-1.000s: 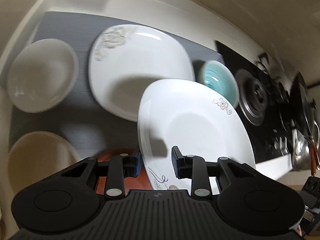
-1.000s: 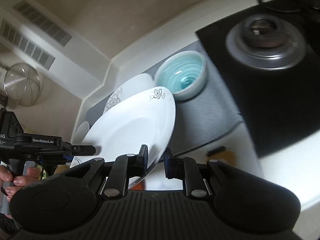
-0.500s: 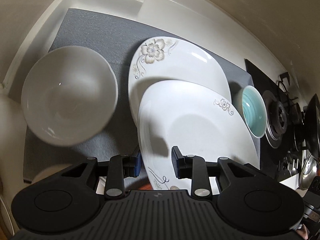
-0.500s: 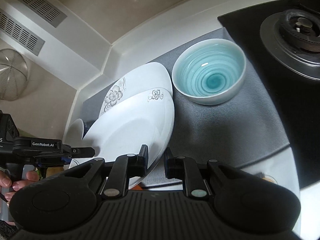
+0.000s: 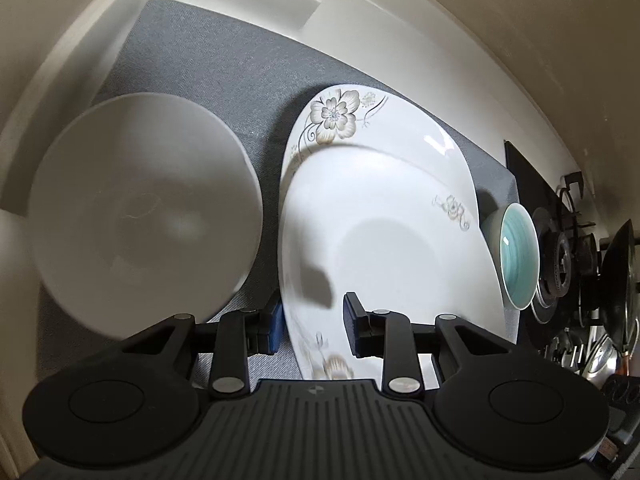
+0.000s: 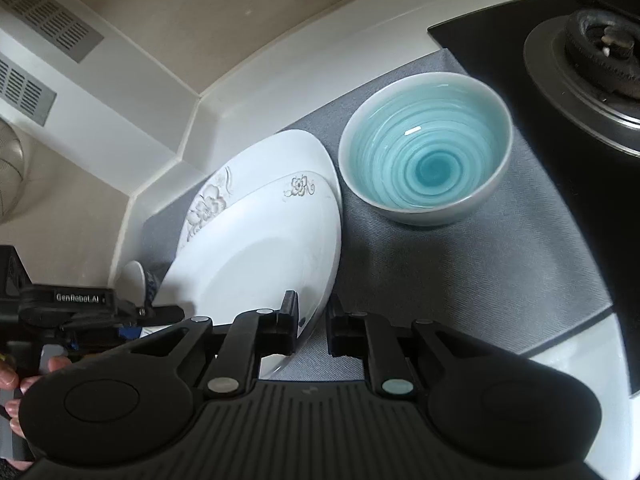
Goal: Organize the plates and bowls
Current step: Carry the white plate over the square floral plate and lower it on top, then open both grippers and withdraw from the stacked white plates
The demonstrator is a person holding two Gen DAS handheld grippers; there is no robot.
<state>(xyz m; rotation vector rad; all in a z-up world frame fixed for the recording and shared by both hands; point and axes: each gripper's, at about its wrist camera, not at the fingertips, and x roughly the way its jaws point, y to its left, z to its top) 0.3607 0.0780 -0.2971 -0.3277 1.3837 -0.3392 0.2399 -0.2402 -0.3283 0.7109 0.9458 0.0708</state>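
Left wrist view: left claw [image 5: 311, 326] and right claw [image 6: 313, 330] both clamped on upper floral plate [image 5: 384, 248], nearly atop lower floral plate [image 5: 340, 120]; lower level, align rims, release gently.

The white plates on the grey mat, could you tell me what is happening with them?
A person is stacking them. The left claw and right claw each grip an edge of the top plate, holding it over the flowered plate on the grey mat. A white bowl and teal bowl sit either side.
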